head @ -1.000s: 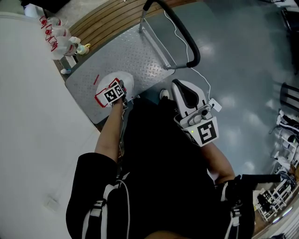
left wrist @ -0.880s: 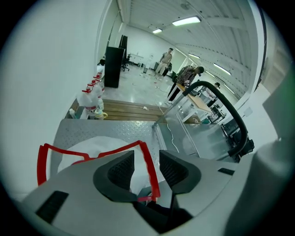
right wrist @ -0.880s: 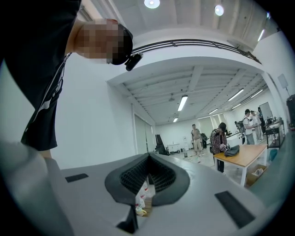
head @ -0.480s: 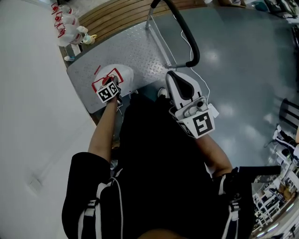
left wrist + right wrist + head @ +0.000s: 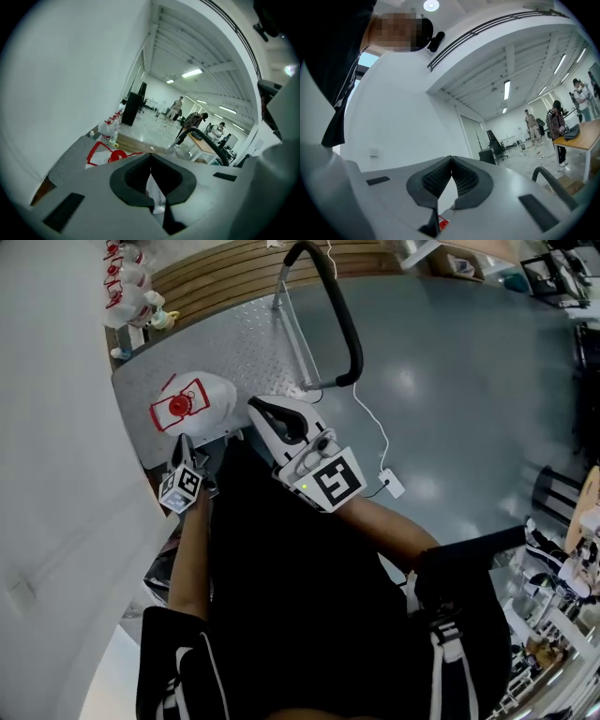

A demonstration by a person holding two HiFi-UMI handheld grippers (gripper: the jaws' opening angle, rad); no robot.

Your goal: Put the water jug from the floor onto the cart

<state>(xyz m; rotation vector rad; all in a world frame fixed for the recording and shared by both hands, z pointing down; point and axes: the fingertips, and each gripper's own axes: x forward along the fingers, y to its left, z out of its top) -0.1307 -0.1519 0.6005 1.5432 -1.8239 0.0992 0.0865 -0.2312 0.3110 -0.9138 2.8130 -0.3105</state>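
- Head view: the water jug (image 5: 202, 395) stands upright on the ribbed metal deck of the cart (image 5: 253, 338), at the corner of the deck nearest the person. Its red cap (image 5: 179, 406) faces up.
- The cart's black handle (image 5: 343, 320) rises at the deck's far side from the white wall (image 5: 56, 427).
- The left gripper (image 5: 185, 444) is below the jug in this view, near it but apart from it, beside the deck's edge.
- Left gripper view: the jaws have just been closing and now meet at their tips, with nothing between them. The jug and its red cap show beyond them.
- The right gripper (image 5: 255, 407) is just beside the jug's right side; whether it touches cannot be told.
- Right gripper view: the jaws are together at their tips and hold nothing. The white wall fills the space ahead.
- Small bottles (image 5: 127, 292) with red labels stand by the wall past the cart's far corner.
- A white cable (image 5: 373, 432) trails over the grey floor (image 5: 469, 390).
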